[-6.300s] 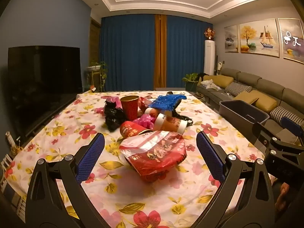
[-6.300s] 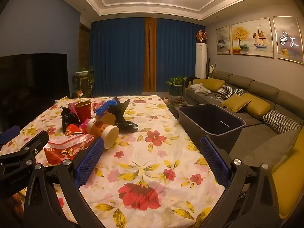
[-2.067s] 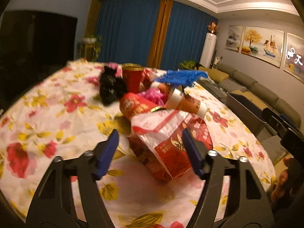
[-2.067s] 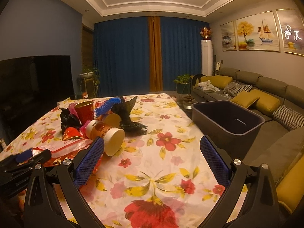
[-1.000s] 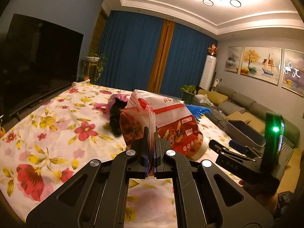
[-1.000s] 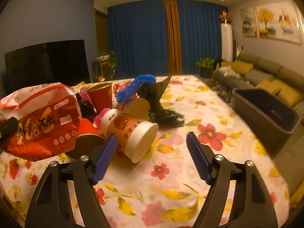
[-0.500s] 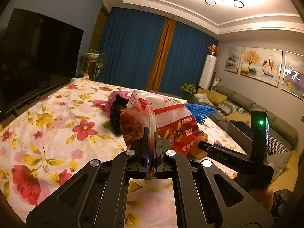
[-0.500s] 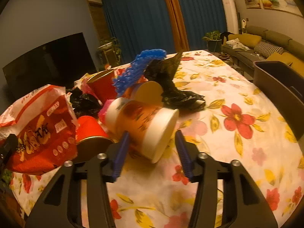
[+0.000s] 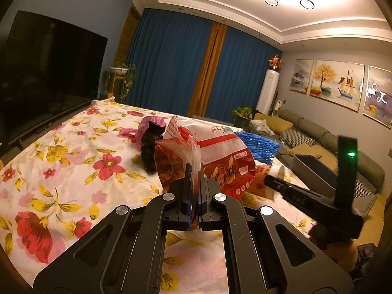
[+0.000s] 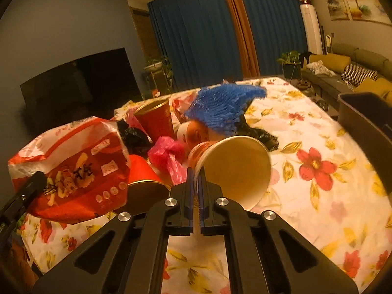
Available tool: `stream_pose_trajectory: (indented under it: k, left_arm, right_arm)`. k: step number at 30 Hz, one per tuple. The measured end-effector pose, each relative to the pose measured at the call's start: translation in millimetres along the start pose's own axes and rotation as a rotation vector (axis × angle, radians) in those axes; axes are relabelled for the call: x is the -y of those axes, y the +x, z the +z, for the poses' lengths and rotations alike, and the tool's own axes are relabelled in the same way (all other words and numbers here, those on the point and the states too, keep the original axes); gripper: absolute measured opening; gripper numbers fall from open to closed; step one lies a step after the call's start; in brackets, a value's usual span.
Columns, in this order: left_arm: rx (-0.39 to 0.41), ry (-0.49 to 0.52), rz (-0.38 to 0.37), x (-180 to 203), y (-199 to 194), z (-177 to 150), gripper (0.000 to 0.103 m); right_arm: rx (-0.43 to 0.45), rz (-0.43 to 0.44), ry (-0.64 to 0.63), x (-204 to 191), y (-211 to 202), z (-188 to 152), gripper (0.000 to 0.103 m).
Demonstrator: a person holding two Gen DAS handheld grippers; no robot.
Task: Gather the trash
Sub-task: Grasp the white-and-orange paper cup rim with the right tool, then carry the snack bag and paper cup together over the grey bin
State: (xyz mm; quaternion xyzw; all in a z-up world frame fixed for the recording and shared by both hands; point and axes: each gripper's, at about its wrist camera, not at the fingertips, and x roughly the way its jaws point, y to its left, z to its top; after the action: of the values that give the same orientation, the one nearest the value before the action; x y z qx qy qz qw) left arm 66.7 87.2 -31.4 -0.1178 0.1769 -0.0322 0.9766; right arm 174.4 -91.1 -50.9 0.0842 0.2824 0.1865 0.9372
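Step in hand: pick-up, with both tools loaded. The left gripper (image 9: 193,178) has its jaws pressed together on a fold of the red snack bag (image 9: 220,156), which appears held up clear of the tabletop (image 9: 73,152). The right gripper (image 10: 196,186) has its jaws pinching the rim wall of a paper noodle cup (image 10: 232,166) lying on its side, mouth toward the camera; whether the cup is lifted yet cannot be told.

Landmark: the dark bin (image 10: 367,122), standing off the tabletop's edge toward the sofa. All remaining litter lies in 1 heap on the tabletop, on the side away from the bin.

Next move, as judged: carry both items across to the bin and open the jaws over its mouth. The thin cup rim could slip or crumple in transit, and the bag hangs loose, so a steady carry is advised.

Count, right wrist view:
- 1 snack bag, held
- 2 paper cups: 1 held, 1 second paper cup (image 10: 193,132) behind it
- 2 red cups: 1 upright red cup (image 10: 155,120), 1 red cup on its side (image 10: 144,183)
- 1 blue foam net (image 10: 223,103)
- 1 pink plastic bag (image 10: 169,154)
- 2 black plastic bags seen (image 10: 134,137), possibly more hidden
- 1 bin
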Motion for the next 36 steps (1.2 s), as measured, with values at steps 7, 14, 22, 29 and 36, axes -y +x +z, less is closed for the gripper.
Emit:
stream_pose_trajectory:
  k: [7,14,22,29,36]
  left_arm:
    - [0.008,0.024,-0.011,12,-1,3,0.003]
    - [0.008,0.052,-0.028,30,3,6,0.003]
    - [0.012,0.092,-0.068,60,12,11,0.003]
    - [0.026,0.132,-0.114,90,23,20,0.003]
    - [0.043,0.174,-0.169,131,44,32,0.003]
  right_arm:
    - [0.058,0.003,-0.033,2,-37,3,0.004]
    - [0.115,-0.015,-0.058,11,-71,8,0.004]
    - [0.156,-0.059,-0.074,32,-94,11,0.004]
    - [0.196,-0.115,-0.081,51,-113,19,0.004]
    - [0.236,-0.196,-0.092,77,-130,29,0.004]
